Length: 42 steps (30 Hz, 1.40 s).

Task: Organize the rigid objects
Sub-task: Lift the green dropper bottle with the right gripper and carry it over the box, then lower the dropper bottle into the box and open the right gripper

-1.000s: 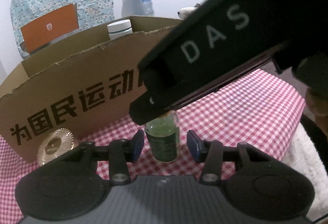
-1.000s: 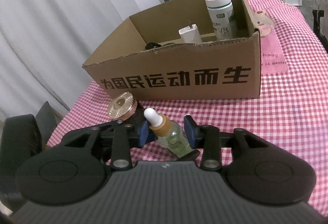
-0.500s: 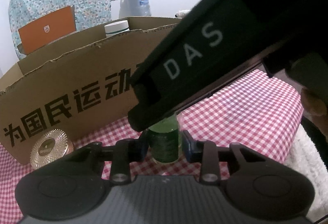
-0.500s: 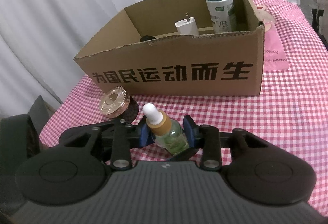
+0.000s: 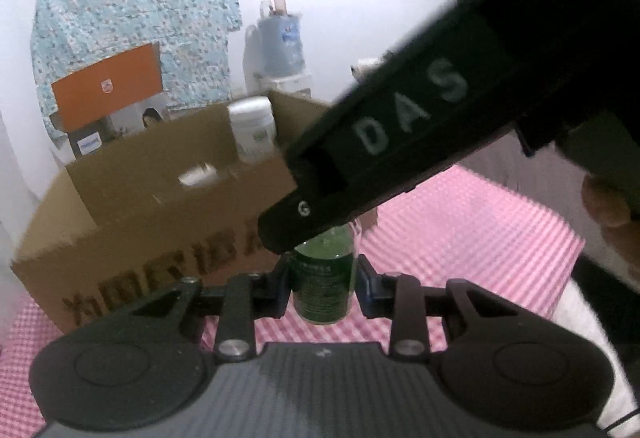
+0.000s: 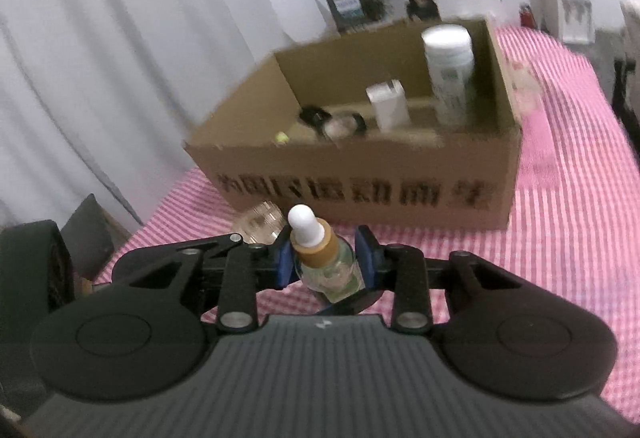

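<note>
A small glass dropper bottle [image 5: 324,290] of green liquid, with a white bulb and amber collar [image 6: 314,252], is held off the red-checked cloth. My left gripper [image 5: 322,278] is shut on its lower body. My right gripper [image 6: 324,262] grips it just under the collar, pads on the glass and jaws still closing. In the left wrist view the right gripper's black body [image 5: 400,133] hides the bottle's top. Behind stands an open cardboard box [image 6: 360,189] with black lettering.
The box holds a tall white jar [image 6: 448,69], a white charger [image 6: 386,103], a black item [image 6: 316,115] and a small yellow-green ball [image 6: 282,137]. A gold-lidded jar [image 6: 260,224] lies by the box front. A grey curtain hangs left. A person's hand [image 5: 604,205] shows at the right.
The left jaws closed onto the bottle, and the right jaws narrowed on it. Both grippers then rose with it, so the box's inside shows more.
</note>
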Available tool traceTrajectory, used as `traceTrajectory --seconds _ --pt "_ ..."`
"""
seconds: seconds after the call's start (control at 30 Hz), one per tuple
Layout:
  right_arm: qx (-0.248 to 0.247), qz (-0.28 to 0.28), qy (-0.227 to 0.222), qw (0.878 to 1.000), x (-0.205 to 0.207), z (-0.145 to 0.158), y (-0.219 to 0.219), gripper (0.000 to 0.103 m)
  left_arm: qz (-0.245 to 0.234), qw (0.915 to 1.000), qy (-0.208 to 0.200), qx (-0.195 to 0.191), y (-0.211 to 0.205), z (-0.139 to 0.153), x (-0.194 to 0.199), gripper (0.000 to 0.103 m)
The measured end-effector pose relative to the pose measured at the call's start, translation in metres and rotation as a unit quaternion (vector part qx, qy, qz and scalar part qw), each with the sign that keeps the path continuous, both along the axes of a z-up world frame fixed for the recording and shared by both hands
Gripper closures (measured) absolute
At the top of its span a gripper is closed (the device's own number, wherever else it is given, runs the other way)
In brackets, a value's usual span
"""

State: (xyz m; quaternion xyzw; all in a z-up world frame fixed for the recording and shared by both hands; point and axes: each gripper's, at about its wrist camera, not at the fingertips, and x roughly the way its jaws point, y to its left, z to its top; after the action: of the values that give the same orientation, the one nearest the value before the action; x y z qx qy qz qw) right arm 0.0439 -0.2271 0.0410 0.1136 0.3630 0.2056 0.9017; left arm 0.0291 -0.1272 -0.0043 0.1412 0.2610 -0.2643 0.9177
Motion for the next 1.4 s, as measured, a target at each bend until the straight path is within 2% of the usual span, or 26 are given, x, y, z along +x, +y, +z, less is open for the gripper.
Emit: traceTrajectory --seconds 0.07,0.23,0.33,0.43,0.67,0.73,0.83,1.07,1.2,1.4 --pt "-0.004 0.012 -0.018 1.0 0.004 0.018 0.004 0.072 0.004 0.9999 0.0 -0.017 0.008 0.019 0.008 0.07" --pt "-0.012 0.043 -0.046 0.998 0.032 0.062 0.012 0.072 0.017 0.9995 -0.01 -0.023 0.014 0.057 0.037 0.07" --pt "-0.009 0.054 -0.033 0.998 0.063 0.076 0.014 0.073 0.022 0.9991 0.013 -0.033 0.017 0.07 0.066 0.07" --pt "-0.007 0.057 -0.005 0.998 0.101 0.079 0.015 0.073 0.027 0.9978 0.048 -0.035 0.017 0.072 0.103 0.07" --pt "-0.007 0.059 0.066 0.996 0.176 0.053 0.017 0.073 0.041 0.9882 0.143 -0.037 0.026 0.046 0.168 0.07" --pt "-0.01 0.061 0.083 0.995 0.191 0.04 0.017 0.073 0.042 0.9845 0.166 -0.038 0.029 0.039 0.18 0.066" --pt "-0.018 0.063 0.104 0.992 0.208 0.021 0.017 0.074 0.044 0.98 0.191 -0.037 0.03 0.029 0.191 0.06" --pt "-0.028 0.069 0.147 0.986 0.231 -0.017 0.021 0.075 0.052 0.9685 0.24 -0.038 0.038 0.012 0.2 0.056" --pt "-0.023 0.073 0.161 0.984 0.237 -0.025 0.023 0.077 0.055 0.9692 0.237 -0.038 0.04 0.013 0.201 0.04" --pt "-0.015 0.064 0.163 0.984 0.234 -0.024 0.023 0.072 0.059 0.9736 0.217 -0.037 0.041 0.027 0.192 0.032"
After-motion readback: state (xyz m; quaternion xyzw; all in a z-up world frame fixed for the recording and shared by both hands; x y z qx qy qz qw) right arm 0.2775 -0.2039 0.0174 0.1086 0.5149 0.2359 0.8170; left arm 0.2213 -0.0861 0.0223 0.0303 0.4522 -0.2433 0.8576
